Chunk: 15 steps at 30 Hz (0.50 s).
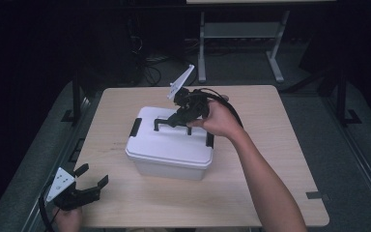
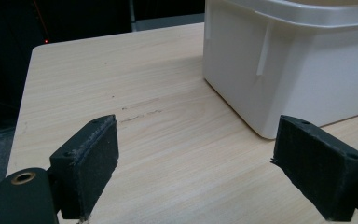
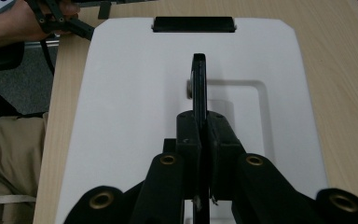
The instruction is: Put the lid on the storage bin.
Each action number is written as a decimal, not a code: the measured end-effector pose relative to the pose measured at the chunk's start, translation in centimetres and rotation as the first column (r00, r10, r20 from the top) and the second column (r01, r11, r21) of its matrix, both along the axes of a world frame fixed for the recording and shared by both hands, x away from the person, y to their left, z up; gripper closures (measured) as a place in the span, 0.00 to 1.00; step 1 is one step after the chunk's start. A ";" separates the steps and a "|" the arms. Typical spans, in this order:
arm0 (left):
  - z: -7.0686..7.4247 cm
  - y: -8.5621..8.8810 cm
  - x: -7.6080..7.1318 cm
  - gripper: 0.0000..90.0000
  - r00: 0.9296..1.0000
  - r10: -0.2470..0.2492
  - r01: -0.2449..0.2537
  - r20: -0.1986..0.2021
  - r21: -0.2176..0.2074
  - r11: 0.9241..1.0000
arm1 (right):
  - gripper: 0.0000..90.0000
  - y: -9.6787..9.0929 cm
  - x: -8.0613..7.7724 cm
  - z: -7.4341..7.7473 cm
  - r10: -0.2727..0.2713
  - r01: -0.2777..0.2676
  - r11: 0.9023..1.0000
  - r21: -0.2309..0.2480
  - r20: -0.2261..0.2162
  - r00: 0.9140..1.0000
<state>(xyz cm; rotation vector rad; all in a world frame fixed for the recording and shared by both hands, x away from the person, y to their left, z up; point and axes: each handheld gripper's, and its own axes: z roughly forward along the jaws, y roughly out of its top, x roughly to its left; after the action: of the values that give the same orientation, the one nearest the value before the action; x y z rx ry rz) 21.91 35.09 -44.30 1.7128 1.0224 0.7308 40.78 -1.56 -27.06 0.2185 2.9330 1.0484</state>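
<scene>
Left tongs [image 2: 193, 172] spread wide over wooden table [image 2: 135, 121]; white box [image 2: 298, 70] just ahead

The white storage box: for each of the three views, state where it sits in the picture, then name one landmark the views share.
High view: white storage box at table centre.
Left gripper view: its side wall fills the upper right.
Right gripper view: its lid spans the middle, beneath the jaws.
Shared landmark: the light wooden table.
</scene>
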 end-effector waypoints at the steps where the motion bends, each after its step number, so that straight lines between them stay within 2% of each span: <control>1: 0.0 0.0 0.0 0.14 1.000 0.000 0.000 -0.001 0.004 1.000 | 0.94 0.1 0.2 -0.1 0.003 -0.003 1.000 0.002 -0.005 1.000; 15: 0.0 0.1 0.0 0.14 1.000 0.004 -0.004 0.001 0.002 1.000 | 0.94 1.0 0.9 -0.8 0.024 -0.024 1.000 -0.010 -0.011 1.000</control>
<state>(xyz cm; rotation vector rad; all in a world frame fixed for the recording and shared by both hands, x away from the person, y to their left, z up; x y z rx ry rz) 21.89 35.21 -44.27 1.7123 1.0250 0.7351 41.70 -0.55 -27.85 0.1898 2.9570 1.0387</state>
